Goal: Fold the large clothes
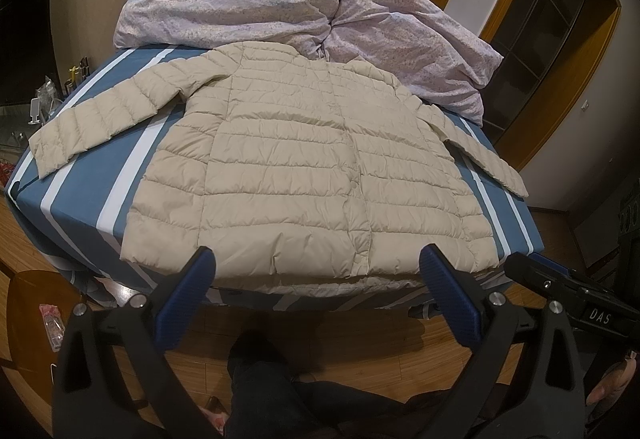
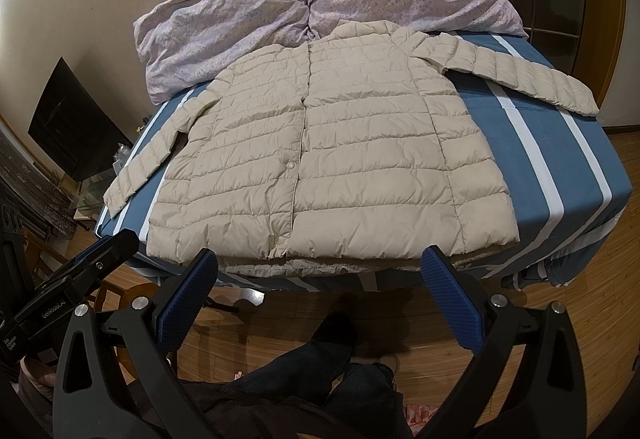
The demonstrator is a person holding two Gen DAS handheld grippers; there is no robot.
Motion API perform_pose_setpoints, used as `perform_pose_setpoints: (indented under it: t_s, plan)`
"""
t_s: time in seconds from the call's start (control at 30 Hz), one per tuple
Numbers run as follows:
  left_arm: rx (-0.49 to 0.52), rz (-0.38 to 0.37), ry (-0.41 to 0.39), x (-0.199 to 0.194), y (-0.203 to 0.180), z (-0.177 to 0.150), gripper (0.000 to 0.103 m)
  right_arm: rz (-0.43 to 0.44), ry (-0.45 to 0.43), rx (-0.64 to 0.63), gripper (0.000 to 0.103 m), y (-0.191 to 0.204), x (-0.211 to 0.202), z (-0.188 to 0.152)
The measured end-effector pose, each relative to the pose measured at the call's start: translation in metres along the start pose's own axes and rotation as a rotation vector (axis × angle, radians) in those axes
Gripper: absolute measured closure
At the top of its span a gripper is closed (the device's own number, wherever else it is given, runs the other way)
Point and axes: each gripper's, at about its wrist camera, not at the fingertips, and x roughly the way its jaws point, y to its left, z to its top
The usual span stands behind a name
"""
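Jaws wide on left gripper [image 1: 316, 271] and right gripper [image 2: 318, 271], beige puffer jacket [image 1: 312, 167] flat on striped bed [image 1: 92, 195], seemingly buttoned, 2 sleeves spread.

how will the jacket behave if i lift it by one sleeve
The jacket is quilted and puffy, so it is probably light for its size. It lies limp and wrinkled on the bed, so the body would likely sag and trail after the sleeve. Its smooth shell looks slippery, so it may slide across the sheet or slip from the tongs.
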Motion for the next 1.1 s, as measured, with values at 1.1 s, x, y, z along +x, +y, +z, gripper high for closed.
perform_pose_setpoints:
  t_s: [1.1]
  plan:
    - [-0.008,0.002,0.01,0.009,-0.002,0.012,0.002,-0.014,-0.002,0.016,0.001,-0.006,0.004,0.013]
